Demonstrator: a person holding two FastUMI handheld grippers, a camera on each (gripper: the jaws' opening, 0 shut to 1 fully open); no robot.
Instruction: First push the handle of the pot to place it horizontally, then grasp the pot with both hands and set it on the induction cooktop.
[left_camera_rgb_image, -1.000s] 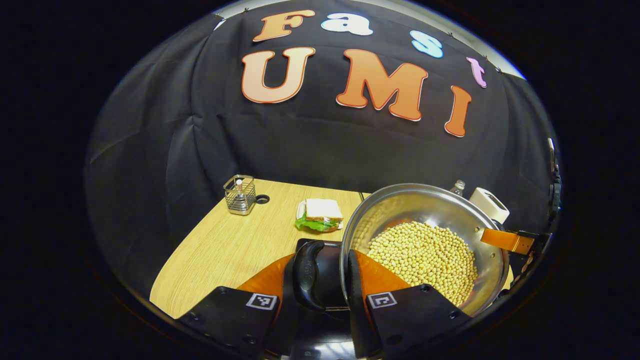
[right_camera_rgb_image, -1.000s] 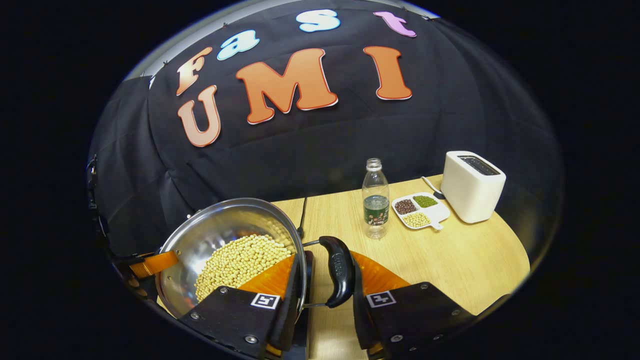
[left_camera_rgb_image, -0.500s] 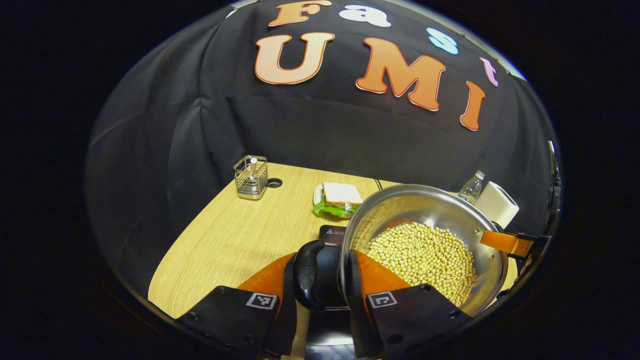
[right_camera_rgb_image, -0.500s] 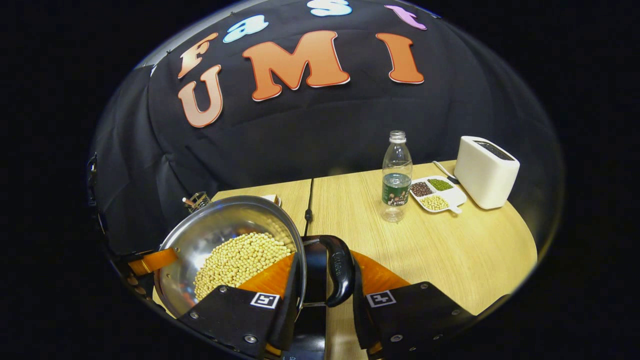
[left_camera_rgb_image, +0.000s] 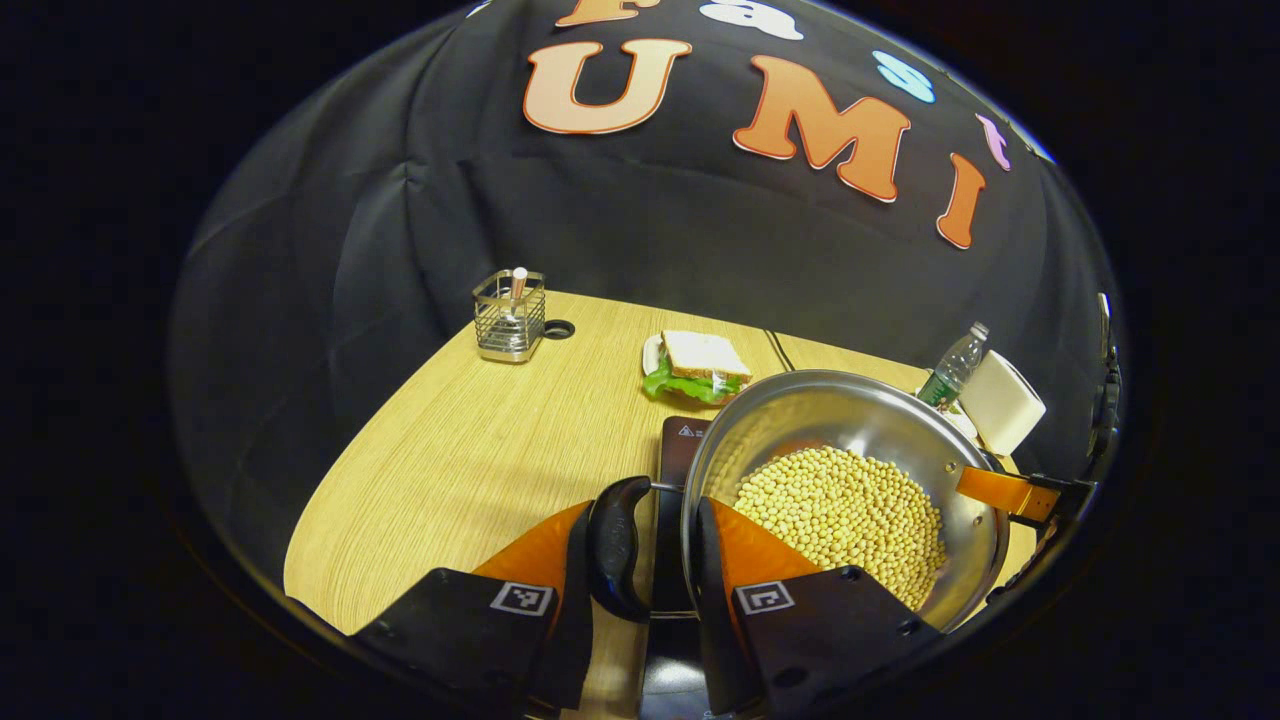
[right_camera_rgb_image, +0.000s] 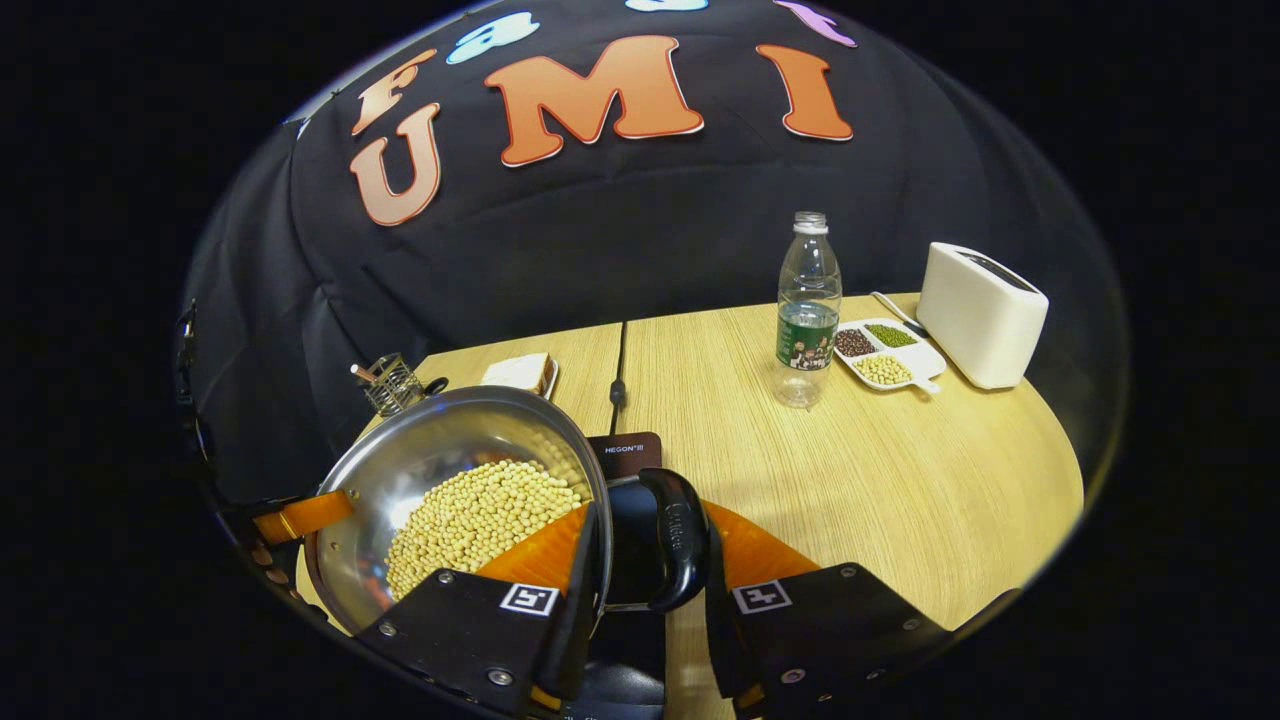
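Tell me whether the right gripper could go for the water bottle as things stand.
Probably not yet. The right gripper is shut on the pot handle, sharing the load of beans with the left gripper. The table between it and the water bottle looks bare.

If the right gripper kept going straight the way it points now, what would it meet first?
The right gripper already grips the pot at its side handle. Straight ahead lies the dark cooktop, then bare table. Depth is unclear, so the cooktop is my best guess.
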